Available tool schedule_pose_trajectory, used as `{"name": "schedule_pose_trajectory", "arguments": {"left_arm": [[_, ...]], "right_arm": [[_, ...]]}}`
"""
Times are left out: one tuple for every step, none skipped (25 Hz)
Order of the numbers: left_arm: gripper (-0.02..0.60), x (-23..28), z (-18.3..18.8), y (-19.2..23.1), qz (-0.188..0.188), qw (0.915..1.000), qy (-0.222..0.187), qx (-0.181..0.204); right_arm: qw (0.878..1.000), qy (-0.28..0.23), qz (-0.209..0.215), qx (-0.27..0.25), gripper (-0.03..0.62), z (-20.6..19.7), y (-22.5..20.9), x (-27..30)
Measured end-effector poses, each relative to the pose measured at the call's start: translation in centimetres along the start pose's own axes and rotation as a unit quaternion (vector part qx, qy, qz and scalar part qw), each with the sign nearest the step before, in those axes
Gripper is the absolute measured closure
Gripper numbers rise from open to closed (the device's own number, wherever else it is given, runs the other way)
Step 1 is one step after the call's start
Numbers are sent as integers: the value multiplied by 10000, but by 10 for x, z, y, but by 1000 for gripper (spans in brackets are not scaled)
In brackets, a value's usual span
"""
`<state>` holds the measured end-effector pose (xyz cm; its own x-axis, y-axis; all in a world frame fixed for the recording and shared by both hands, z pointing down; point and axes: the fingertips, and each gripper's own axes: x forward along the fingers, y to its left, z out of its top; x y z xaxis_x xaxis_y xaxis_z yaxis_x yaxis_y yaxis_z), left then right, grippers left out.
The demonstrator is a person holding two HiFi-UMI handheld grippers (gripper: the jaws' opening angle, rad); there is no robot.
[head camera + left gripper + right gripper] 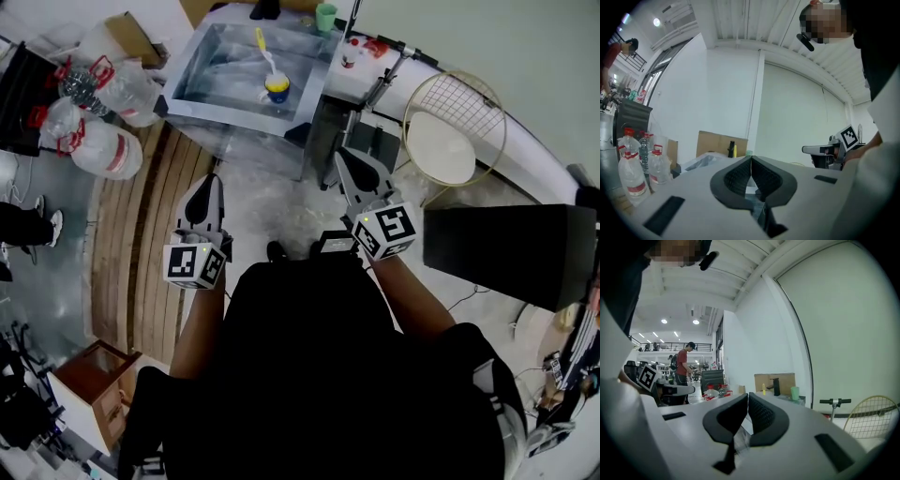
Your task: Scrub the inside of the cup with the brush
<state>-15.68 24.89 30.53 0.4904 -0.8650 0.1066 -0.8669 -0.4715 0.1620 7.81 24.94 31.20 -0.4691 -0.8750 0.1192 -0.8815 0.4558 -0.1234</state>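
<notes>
Cup (277, 91) and brush (264, 49) are sitting together at the far end of the scene, well ahead of both tools. Nearest, a person in black is holding the two tools close to the body, above the floor. The left tool (207, 187) is pointing forward with its jaws pressed together and nothing between them. The right tool (349, 167), reaching slightly farther forward, is likewise showing its jaws drawn together at the tips, empty.

Wooden floor planks (141, 216) are running along the left, with clear water bottles (112, 145) lying beyond them.

Farther on, a steel sink (192, 66) is sitting in the counter, and the cup is standing upright on the sink's bottom toward its near right side. The cup is looking small, blue-bodied, with yellow at the top. The brush is standing in it, its yellow handle leaning up and away to the far left. Both are lying well apart from either tool, roughly between the lines the two are pointing along. A green cup (325, 17) is standing at the sink's far rim.
</notes>
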Motion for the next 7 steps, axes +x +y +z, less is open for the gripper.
{"name": "schedule_pose_trajectory", "arguments": {"left_arm": [[561,-1,-1,5,6,10000,4,-31],[563,-3,-2,9,1,10000,10,-56],[563,-4,-3,12,-15,10000,13,-81],[563,-6,-4,16,-44,9999,7,-109],[565,-7,-6,19,-82,9999,-11,-138],[565,-8,-8,23,-124,9998,-33,-170],[565,-9,-10,26,-166,9996,-56,-202]], "right_arm": [[10000,10,6,3,571,-1,4,3],[10000,19,9,1,571,-2,7,6],[10000,27,10,-1,571,-3,10,8],[10000,32,11,-1,571,-4,12,10],[10000,33,11,4,570,-4,15,12],[10000,31,9,11,571,-5,17,14],[10000,28,7,18,571,-5,19,16]]}}
